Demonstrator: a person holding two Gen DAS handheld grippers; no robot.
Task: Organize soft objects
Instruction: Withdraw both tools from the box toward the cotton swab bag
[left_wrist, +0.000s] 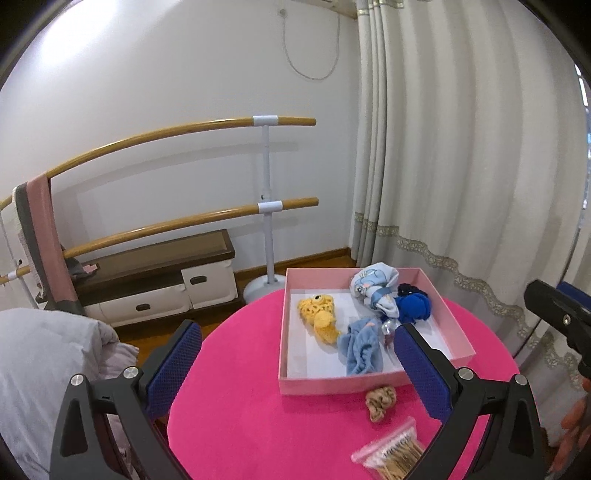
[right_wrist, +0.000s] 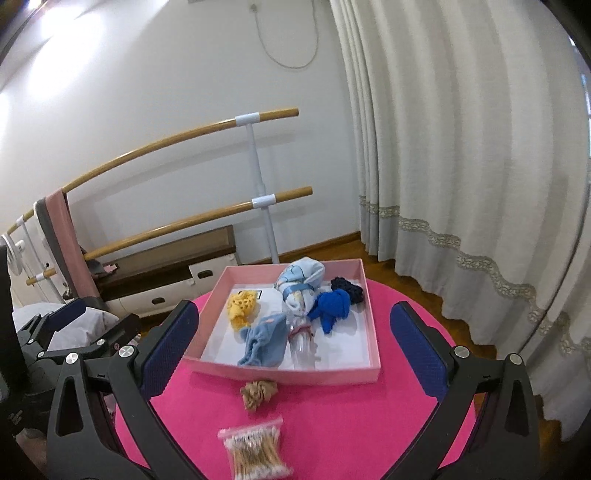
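Observation:
A pink box (left_wrist: 373, 384) (right_wrist: 343, 374) sits on the round pink table (left_wrist: 258, 424) (right_wrist: 332, 424). It holds a yellow knitted toy (left_wrist: 319, 314) (right_wrist: 242, 302), a light blue cloth (left_wrist: 360, 345) (right_wrist: 266, 341), a royal blue cloth (left_wrist: 413, 307) (right_wrist: 332, 308), a dark scrunchie (right_wrist: 347, 286) and a printed bundle (left_wrist: 375, 290) (right_wrist: 301, 282). A tan scrunchie (left_wrist: 380, 401) (right_wrist: 257, 393) lies on the table in front of the box. My left gripper (left_wrist: 295, 365) and right gripper (right_wrist: 295, 350) are open and empty above the table's near side.
A bag of cotton swabs (left_wrist: 391, 456) (right_wrist: 255, 452) lies near the table's front edge. A clear bottle (right_wrist: 303, 343) lies in the box. A ballet barre (left_wrist: 266, 206), a low cabinet (left_wrist: 159, 280) and curtains (left_wrist: 461, 166) stand behind.

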